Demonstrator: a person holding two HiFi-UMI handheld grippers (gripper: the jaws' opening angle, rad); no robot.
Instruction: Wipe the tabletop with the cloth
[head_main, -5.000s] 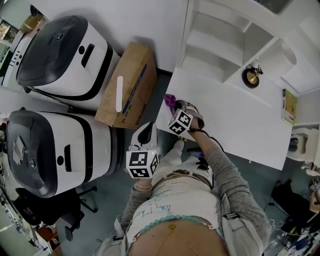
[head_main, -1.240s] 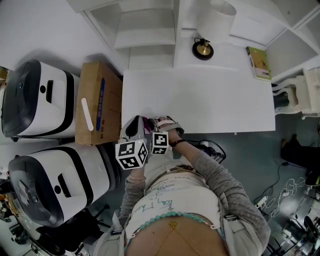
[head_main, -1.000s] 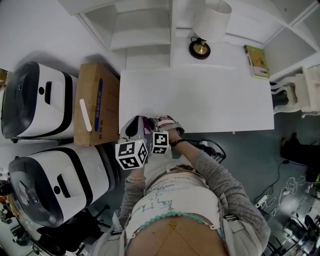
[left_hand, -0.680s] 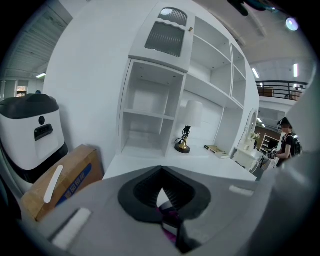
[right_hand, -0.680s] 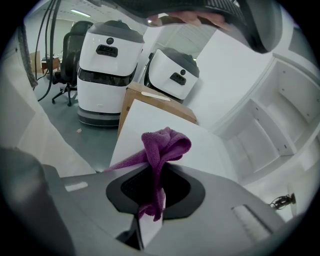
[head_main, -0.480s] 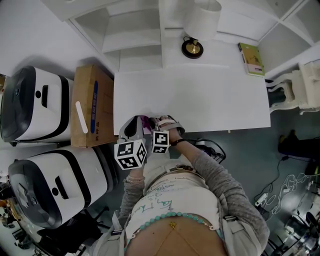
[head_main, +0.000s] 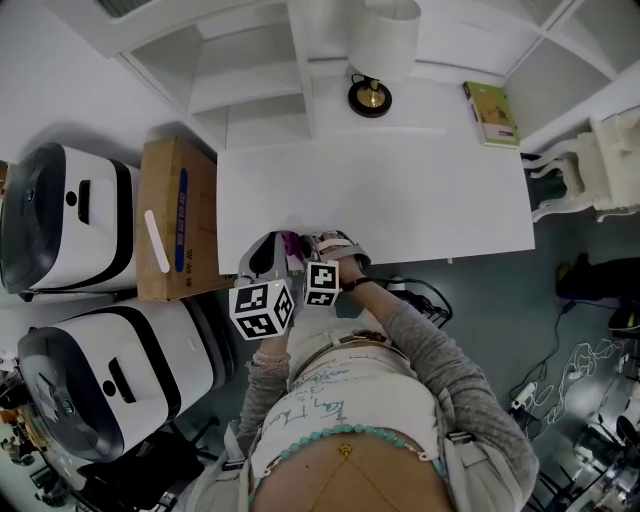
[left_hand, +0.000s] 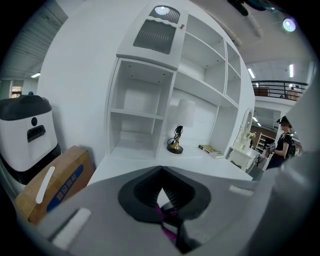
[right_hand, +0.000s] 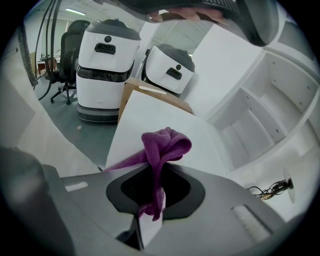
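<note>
Your right gripper pinches the one purple cloth, which bunches just beyond its tips. Your left gripper is pressed nearly together on a strand. Cloth sits at the tabletop's near edge, toward the left corner.

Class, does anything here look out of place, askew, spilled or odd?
Only the cloth: it is bunched into a lump in the right claw at the tabletop's near edge, not spread flat for wiping.
</note>
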